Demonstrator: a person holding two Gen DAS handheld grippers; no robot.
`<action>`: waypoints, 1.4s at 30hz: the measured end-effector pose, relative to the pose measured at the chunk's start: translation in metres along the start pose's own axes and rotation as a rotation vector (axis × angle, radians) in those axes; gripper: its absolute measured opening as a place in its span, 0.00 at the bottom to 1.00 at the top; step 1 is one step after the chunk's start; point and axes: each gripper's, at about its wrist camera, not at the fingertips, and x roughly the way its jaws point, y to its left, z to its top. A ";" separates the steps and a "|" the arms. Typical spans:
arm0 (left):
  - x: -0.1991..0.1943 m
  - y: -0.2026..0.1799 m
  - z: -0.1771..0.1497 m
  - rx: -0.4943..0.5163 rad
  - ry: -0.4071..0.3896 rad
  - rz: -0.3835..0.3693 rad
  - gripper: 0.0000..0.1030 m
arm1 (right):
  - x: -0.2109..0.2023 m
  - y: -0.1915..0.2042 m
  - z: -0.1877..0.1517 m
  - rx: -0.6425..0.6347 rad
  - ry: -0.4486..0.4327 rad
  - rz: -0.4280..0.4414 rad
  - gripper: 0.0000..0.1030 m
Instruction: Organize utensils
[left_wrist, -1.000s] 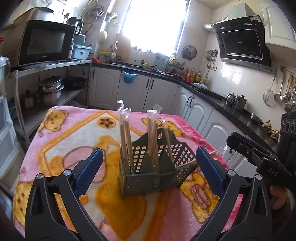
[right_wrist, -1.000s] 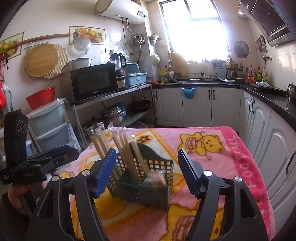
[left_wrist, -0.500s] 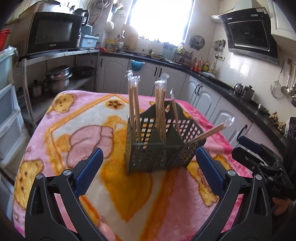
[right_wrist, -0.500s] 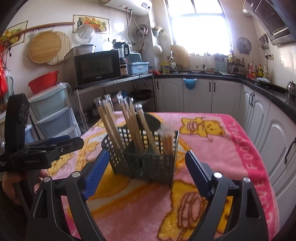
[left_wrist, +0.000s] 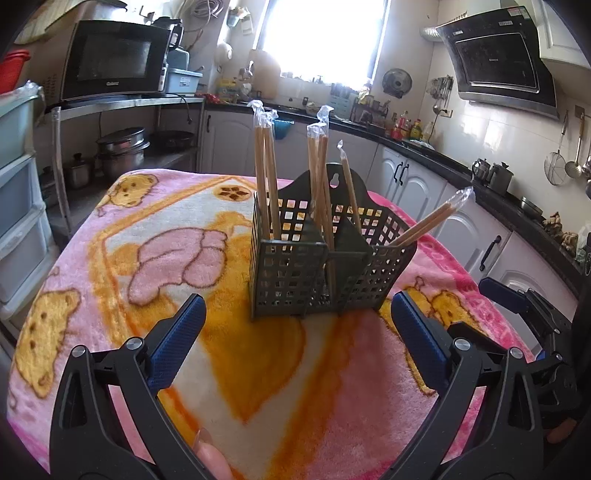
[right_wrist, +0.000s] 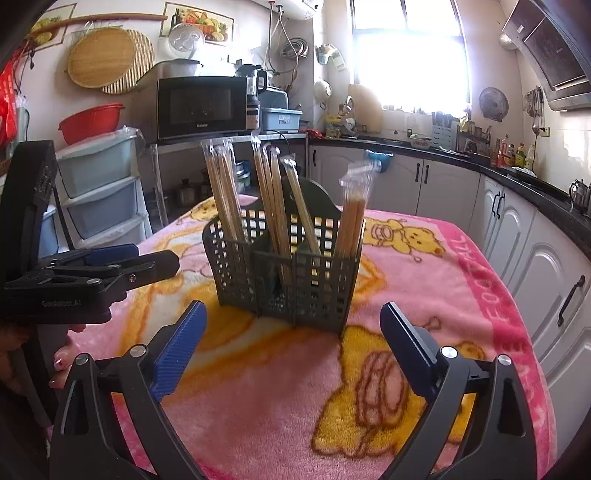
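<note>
**Both grippers hanging empty before a filled chopstick caddy**

The jaws of the right gripper (right_wrist: 291, 332) are standing spread wide, having just been opening, with nothing between the blue ribbed pads. The left gripper (left_wrist: 295, 325) is likewise gaping, its pads apart and bare. Straight ahead of both pairs of jaws, just beyond the fingertips and not touching them, the utensil caddy (left_wrist: 325, 273) is standing upright on the blanket (left_wrist: 155, 258).

Judging by how things lie, the sorting is looking nearly finished. Every wrapped chopstick pair (right_wrist: 223, 195) in view is sitting in a compartment: some in the caddy's left cell, several in the middle, and one bundle (right_wrist: 352, 218) in the cell toward the right jaw. No loose utensil is showing on the cloth near either gripper. What may be left is straightening: in the left wrist view one pair (left_wrist: 432, 221) is leaning far out over the caddy's rim, beyond the right-hand pad, while the others are standing close to vertical.

The caddy is a dark grey-green plastic box with square lattice walls, solid dividers and a raised back tab with a hanging hole. The chopsticks are slim pale wood in clear, crinkly sleeves. The blanket is a thick, fuzzy fleece in pink and orange with cartoon bears.
</note>
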 end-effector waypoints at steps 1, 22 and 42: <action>0.000 0.000 -0.002 -0.003 -0.004 -0.005 0.90 | 0.001 0.000 -0.003 0.004 0.004 -0.005 0.90; -0.012 -0.010 -0.031 0.055 -0.173 0.096 0.90 | -0.030 -0.006 -0.022 0.044 -0.255 -0.045 0.93; -0.021 -0.007 -0.035 0.048 -0.271 0.112 0.90 | -0.034 -0.004 -0.037 0.061 -0.311 -0.072 0.94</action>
